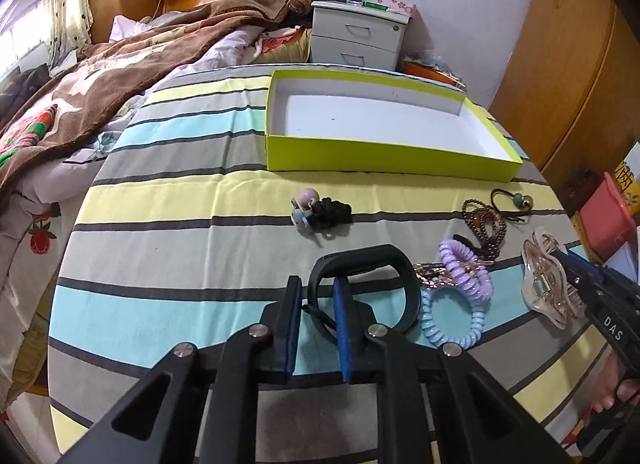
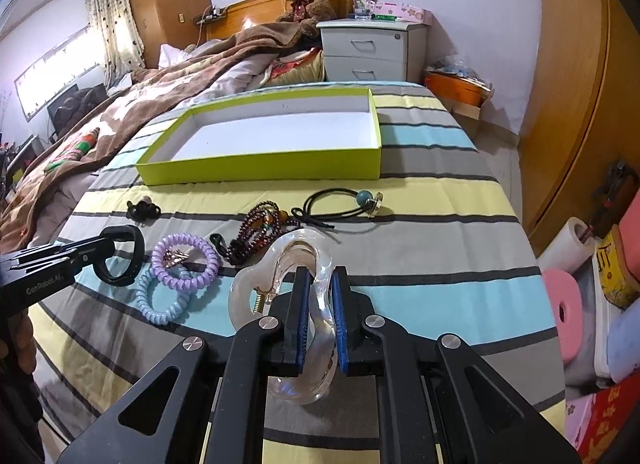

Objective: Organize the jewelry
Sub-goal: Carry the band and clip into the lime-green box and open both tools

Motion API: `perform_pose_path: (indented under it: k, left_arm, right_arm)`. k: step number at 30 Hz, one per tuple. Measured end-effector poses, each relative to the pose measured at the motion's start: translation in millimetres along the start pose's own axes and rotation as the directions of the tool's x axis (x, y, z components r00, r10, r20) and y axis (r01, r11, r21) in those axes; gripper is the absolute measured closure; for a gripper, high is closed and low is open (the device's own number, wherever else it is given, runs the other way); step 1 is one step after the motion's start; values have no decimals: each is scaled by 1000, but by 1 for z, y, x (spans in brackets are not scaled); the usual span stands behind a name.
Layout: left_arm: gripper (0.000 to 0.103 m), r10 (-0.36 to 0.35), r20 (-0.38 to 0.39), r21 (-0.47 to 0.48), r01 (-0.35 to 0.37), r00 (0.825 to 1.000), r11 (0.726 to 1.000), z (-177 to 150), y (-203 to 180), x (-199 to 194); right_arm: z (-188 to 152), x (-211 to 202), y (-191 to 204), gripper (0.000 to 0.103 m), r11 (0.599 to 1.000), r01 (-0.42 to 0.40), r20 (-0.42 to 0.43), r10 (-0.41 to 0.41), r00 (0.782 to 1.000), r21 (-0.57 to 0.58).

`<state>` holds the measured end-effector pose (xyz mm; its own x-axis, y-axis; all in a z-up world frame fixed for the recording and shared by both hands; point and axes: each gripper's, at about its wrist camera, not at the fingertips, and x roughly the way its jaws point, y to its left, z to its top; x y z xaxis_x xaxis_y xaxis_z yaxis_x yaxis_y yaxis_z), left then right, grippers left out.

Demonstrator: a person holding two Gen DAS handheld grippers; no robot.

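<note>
Right gripper [image 2: 320, 284]: nearest your right camera; your jaws are clamped on the clear hair claw [image 2: 298, 296], pads pressing one side of its loop.
Clear hair claw: transparent, brass spring showing at its left; it lies at the right end of the jewelry row on the striped cloth [image 2: 420, 296].
Left gripper [image 1: 318, 288]: your jaws are clenched on the near rim of the black bangle [image 1: 362, 260]; one pad sits inside the ring, the other outside.
Black bangle: held at the left end of the row, just beside the two coil ties.
Purple coil hair tie [image 2: 186, 260]: overlaps the blue coil hair tie [image 2: 162, 302]; a small rose-gold clip [image 2: 175, 257] lies inside the purple ring.
Bead bracelet [image 2: 258, 232]: dark brown strands, bunched behind the claw.
Black elastic tie [image 2: 340, 204]: carries a teal bead and a metal charm; it lies between the beads and the box.
Black tie with pink ball [image 1: 320, 210]: lies alone, left of the others, near the box.
Green box [image 2: 260, 168]: white inside, open, behind the whole row with nothing in it.
</note>
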<state>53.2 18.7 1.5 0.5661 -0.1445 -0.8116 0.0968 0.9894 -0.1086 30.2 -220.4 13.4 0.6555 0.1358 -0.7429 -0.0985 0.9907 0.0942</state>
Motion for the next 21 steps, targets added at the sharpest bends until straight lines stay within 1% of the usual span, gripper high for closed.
perform_pose_path:
  k: [2,12,18,21]
  left_arm:
    - [86,-1,8,-3,1,1000,1000,1,0,-2]
    - [86,-9,31,-25,10,999,1000,8,5,-11]
    - [86,-19,41,-28,20,999,999,21,4,-14]
    - [86,-21,49,-21,22,999,1000,32,2,-14]
  right_arm:
    - [1,-4,1,91,1000,-2,16,2,1000,-4]
    - [15,-13,4,91,1000,-3,46,4,999,-11]
    - [35,-17,6,91,1000,1,66,1,998,-28]
    - [51,-14,4,91,1000,5,73,-3,997,-28]
